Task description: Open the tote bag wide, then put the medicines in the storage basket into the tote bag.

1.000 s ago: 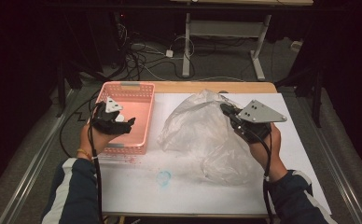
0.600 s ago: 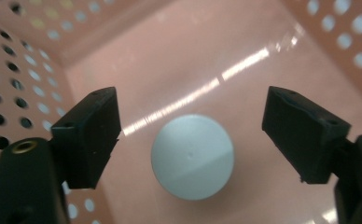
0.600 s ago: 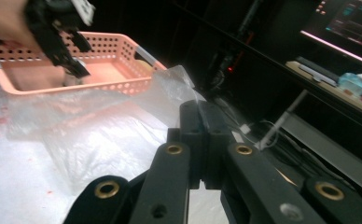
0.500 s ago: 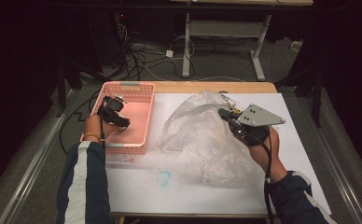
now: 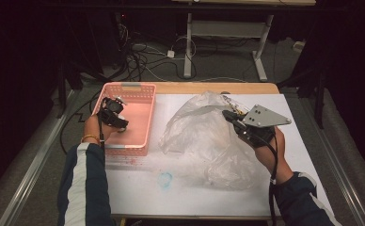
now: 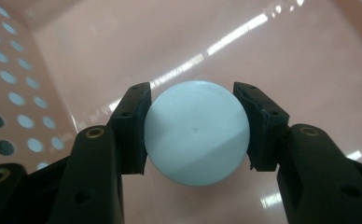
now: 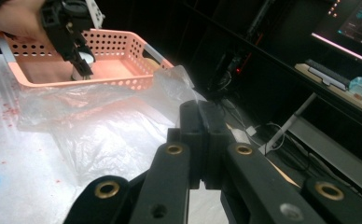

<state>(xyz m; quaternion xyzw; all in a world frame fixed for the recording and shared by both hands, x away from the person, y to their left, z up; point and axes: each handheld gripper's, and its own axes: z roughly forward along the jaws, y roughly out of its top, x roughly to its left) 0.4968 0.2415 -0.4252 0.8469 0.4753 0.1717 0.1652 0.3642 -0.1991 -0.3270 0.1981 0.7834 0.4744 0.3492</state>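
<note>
A: From the high view, where is the left gripper (image 5: 119, 123)?

B: Down inside the pink basket (image 5: 145, 123), at the table's left side. From up there its body hides whatever sits at the tips.

A: And its own camera?

B: The left gripper view settles it. A pale round object (image 6: 196, 133), smooth like a cap or ball, sits between the 2 black pads, which touch it on both sides. The jaws have just been closing and now stand about half apart, gripping it over the glossy basket floor. The holed wall shows at the left of that view.

A: Does the right gripper view add anything?

B: It looks across at the basket from the side and shows the left gripper pointing steeply down, with a whitish cylinder at its tips, near the basket floor.

A: What about the right gripper (image 5: 228, 114)?

B: In its own view the 2 jaws are pressed flat together. I cannot tell whether film is pinched between them. The clear plastic bag (image 5: 204, 134) lies crumpled on the white table (image 5: 180, 197) just beyond. The high view shows the tips at the bag's upper edge.
</note>
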